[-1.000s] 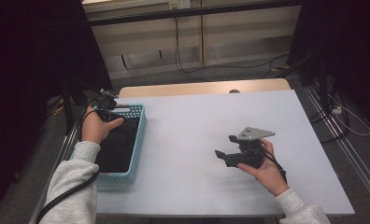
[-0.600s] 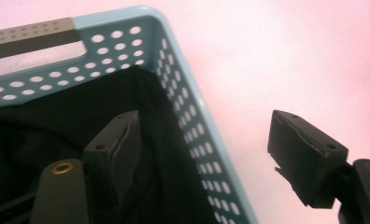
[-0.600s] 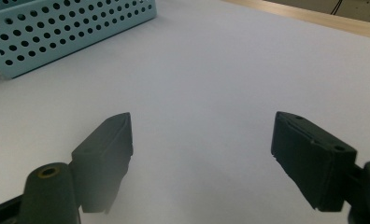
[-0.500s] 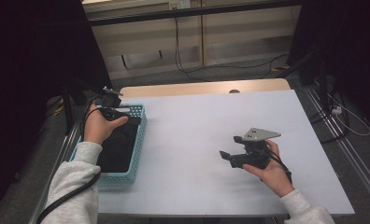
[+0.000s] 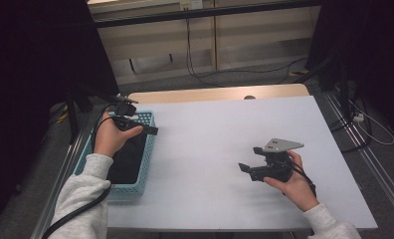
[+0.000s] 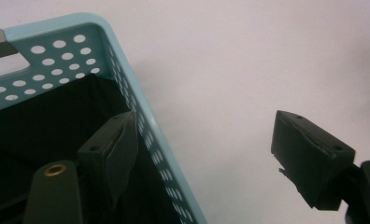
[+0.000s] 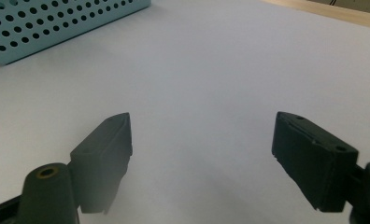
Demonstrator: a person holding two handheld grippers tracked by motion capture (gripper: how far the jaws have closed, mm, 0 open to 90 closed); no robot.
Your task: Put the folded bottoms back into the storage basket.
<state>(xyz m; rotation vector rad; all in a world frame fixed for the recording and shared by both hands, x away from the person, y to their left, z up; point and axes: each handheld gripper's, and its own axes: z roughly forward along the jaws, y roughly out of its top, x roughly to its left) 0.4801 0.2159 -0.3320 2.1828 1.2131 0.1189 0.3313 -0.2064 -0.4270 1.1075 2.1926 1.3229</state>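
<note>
From the right gripper view, the right tool (image 7: 202,154) hangs low over the pale surface (image 7: 211,70), its two black jaws spread wide with nothing but bare white between them. The left jaw shows a brass-ringed hole near its base. Up in the far left corner sits the perforated wall of a light blue basket (image 7: 57,21). A strip of bare wood runs along the top right edge.
</note>
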